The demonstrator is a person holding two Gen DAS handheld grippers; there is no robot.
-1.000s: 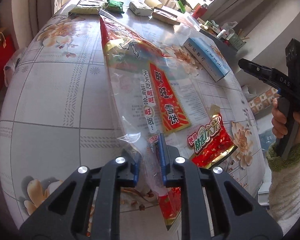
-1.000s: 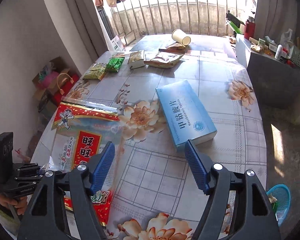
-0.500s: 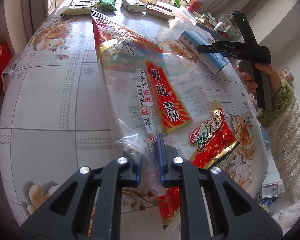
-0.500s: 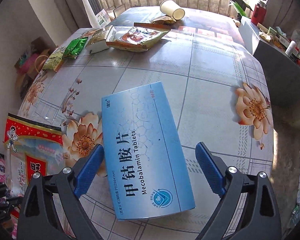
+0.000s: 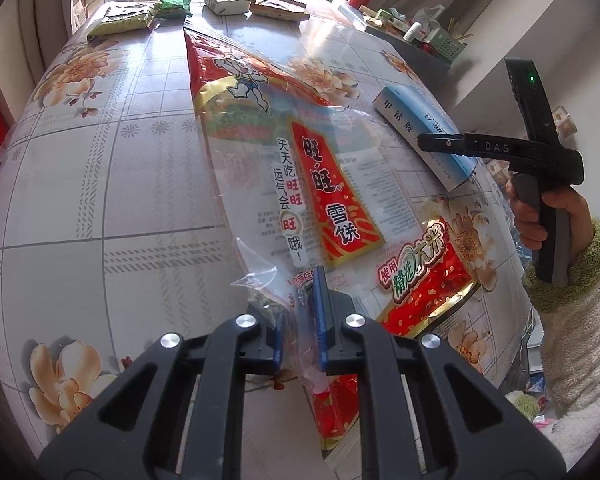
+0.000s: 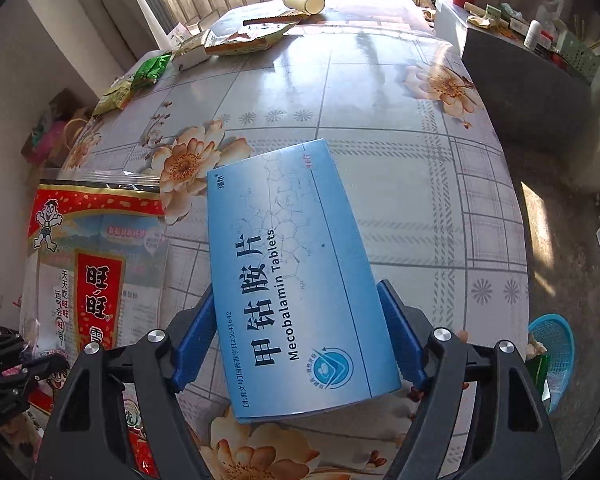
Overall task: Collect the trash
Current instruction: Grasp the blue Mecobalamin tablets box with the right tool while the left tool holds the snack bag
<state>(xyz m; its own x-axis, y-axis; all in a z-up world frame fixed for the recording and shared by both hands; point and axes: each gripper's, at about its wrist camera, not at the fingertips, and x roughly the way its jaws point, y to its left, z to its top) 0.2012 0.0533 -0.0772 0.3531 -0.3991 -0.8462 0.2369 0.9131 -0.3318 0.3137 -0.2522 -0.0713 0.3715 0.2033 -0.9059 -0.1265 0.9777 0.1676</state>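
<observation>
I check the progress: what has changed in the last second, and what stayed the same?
The right gripper came down over the blue Mecobalamin tablet box; its jaws are closing, the box between them, pads apparently not yet pressing. The left gripper stays shut on the rice cracker bag. The box has not moved.

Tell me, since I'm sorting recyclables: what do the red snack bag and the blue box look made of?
Snack bag: thin glossy plastic film, seemingly; it crinkles, with clear see-through patches. Blue box: likely printed cardboard with a smooth coating; flat faces, crisp folded edges.

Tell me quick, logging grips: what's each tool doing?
Left tool: shut on the snack bag.
Right tool: closing around the blue tablet box, pads not yet pressing.
</observation>
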